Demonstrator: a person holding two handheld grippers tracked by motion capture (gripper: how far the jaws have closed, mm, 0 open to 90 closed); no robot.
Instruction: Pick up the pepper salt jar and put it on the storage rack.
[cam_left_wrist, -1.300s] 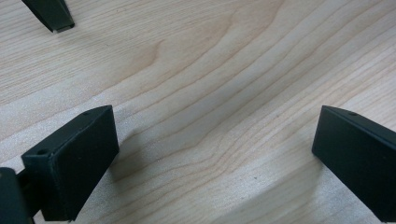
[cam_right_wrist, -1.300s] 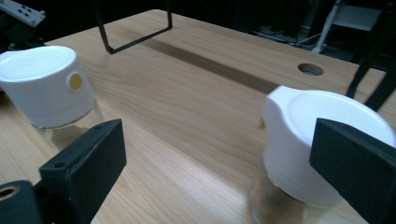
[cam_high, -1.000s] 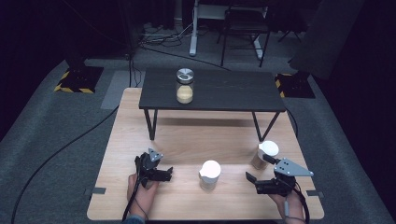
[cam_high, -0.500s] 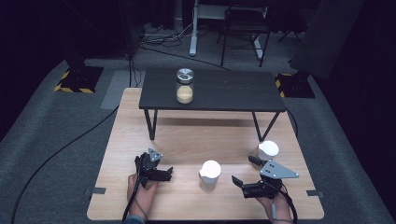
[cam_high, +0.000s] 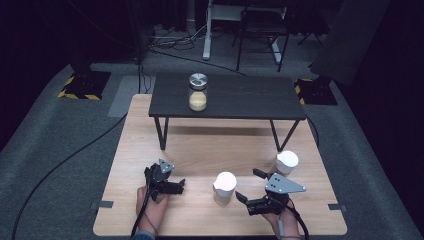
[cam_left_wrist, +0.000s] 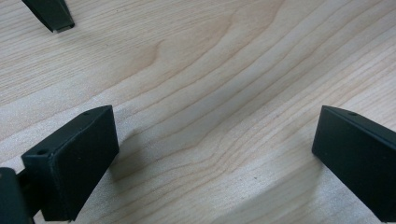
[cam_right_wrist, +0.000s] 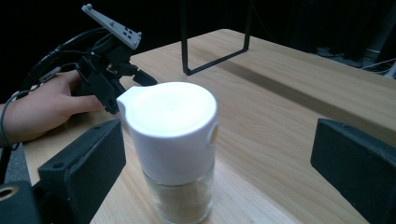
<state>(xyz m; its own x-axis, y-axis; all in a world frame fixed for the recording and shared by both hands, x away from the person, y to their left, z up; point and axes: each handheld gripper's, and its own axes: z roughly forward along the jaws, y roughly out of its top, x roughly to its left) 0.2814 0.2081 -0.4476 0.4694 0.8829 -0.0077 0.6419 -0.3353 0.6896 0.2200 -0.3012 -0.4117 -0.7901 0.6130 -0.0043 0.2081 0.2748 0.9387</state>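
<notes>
Wooden counter (cam_high: 220, 145) carries a black side table (cam_high: 227, 97) bearing a steel-lidded jar (cam_high: 198, 92); white-capped jar (cam_high: 224, 187) stands between both claws; right claw (cam_high: 250, 187) released, jaws flanking it without contact; left claw (cam_high: 181, 186) released, resting low.

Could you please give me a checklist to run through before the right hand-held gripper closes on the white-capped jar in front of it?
1. Right hand-held gripper open wide enough: ok, both jaws stand apart with the white-capped jar between them in the right gripper view.
2. Jar upright on the wooden table: ok.
3. Cap seated on the jar: ok, it looks flush.
4. Left hand-held gripper out of the way: ok, it rests open on the table, apart from the jar.
5. Second white-capped jar clear of the approach: ok, it stands off to the right.
6. Jaws low enough to grip glass, not cap: cannot tell.
</notes>
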